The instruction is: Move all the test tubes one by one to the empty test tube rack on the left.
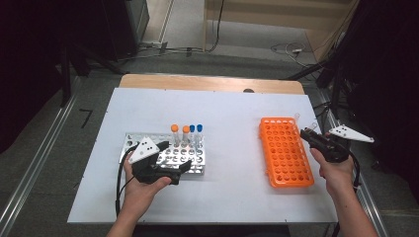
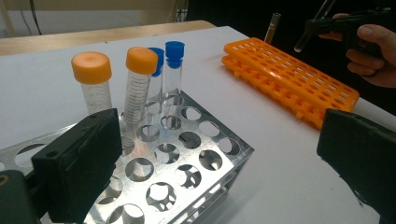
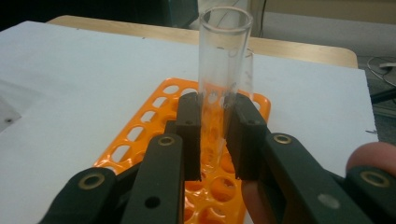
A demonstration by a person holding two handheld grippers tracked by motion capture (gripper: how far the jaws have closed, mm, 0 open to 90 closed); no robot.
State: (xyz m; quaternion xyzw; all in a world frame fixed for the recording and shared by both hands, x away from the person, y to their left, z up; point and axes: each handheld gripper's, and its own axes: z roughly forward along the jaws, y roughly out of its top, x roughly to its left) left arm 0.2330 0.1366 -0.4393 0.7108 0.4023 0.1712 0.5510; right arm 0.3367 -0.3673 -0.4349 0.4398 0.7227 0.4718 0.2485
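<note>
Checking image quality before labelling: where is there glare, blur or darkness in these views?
High view: dark corners, soft detail. Left gripper view: glare on the metal rack, its near black pads blurred. Right gripper view: the glass tube is sharp, the table behind soft.

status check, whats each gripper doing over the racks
Right hand-held gripper shut on glass tube, lifted above orange rack. Left hand-held gripper open, empty, by metal rack. Nothing in the way.

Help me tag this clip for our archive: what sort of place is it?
Probably a lab-style recording bench, not a working lab. On a white table stand a metal tube rack with capped tubes and an orange tube rack, while the right tongs grip a clear glass test tube. Loose cables lie on the floor behind.
</note>
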